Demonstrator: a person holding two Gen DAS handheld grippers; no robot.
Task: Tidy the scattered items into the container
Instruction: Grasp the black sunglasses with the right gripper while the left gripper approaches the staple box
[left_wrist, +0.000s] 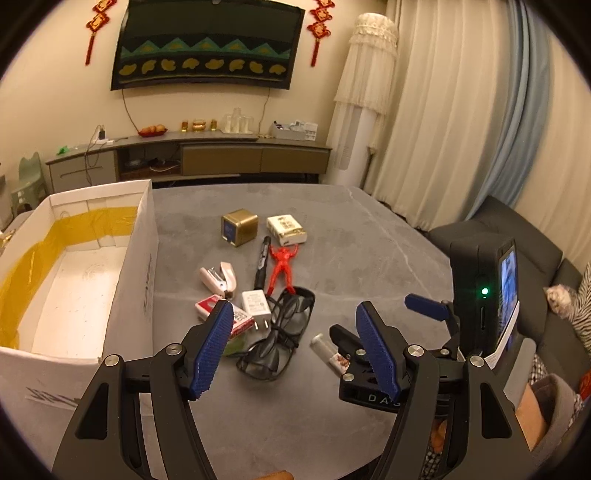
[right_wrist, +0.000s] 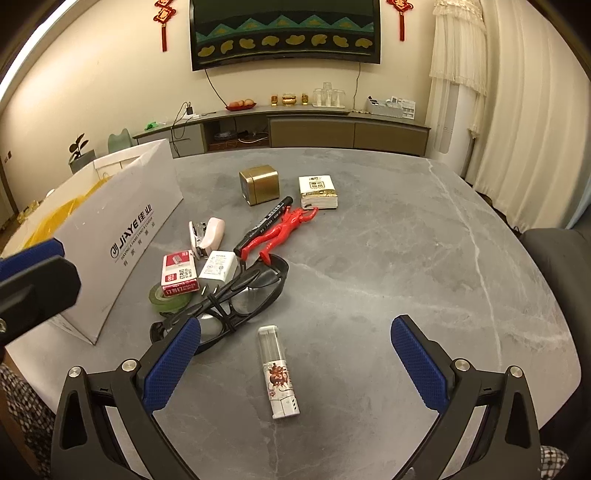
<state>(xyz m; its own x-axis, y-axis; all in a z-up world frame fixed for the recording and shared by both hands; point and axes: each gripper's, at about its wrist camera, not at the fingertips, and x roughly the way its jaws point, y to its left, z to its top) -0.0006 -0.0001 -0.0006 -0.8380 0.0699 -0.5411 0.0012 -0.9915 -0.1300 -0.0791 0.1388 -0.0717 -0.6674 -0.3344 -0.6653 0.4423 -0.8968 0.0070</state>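
Items (right_wrist: 258, 254) on grey marble table (right_wrist: 406, 240)

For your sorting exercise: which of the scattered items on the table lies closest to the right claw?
The white spray bottle, lying on its side between the open right claw's fingers; all other items lie farther off, toward the box.

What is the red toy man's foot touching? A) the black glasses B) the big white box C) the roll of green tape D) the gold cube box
A: in the right wrist view the red toy man lies stretched out with its lower foot resting on the frame of the black glasses, far from the other three.
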